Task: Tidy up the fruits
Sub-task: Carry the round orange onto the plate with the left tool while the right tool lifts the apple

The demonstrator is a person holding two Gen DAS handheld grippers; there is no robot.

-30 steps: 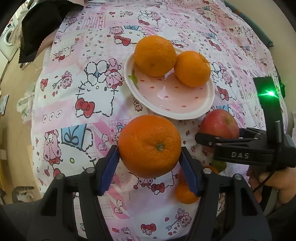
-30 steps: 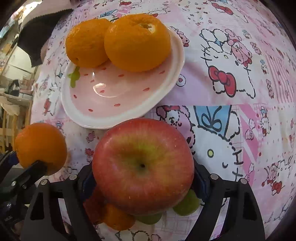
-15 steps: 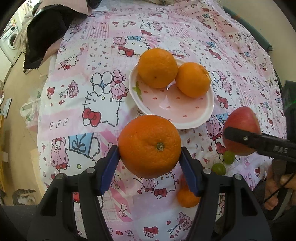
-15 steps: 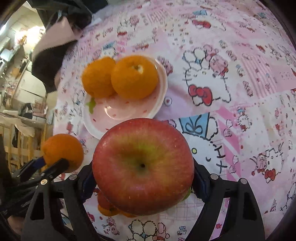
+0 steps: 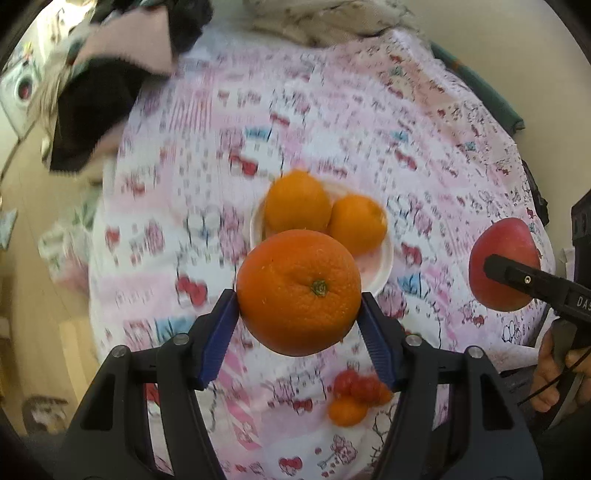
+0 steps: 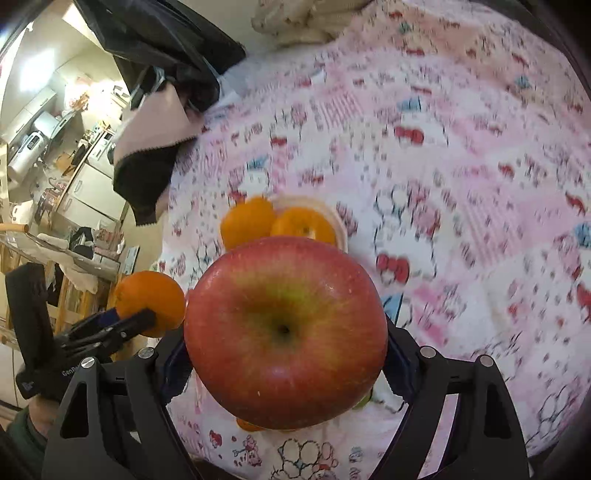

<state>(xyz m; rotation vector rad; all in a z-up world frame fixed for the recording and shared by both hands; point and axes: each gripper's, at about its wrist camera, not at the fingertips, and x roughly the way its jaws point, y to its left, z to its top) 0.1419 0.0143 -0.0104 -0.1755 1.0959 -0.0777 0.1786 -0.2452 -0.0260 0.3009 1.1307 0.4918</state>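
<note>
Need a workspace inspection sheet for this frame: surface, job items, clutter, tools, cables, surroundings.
Surface: pink cartoon-print tablecloth, blurred by motion.
Job's things: white plate holding two oranges; small red and orange fruits loose on the cloth near the table edge; green fruit partly hidden behind the apple in the right wrist view.
Clutter: black and pink cloth at the far left edge; knitted fabric at the far edge.
Grippers: left tool shut on large orange, above the cloth; right tool shut on apple, also above it.
Cables: thin black cable by the right hand.
Surroundings: kitchen appliances and shelving beyond the table.
</note>
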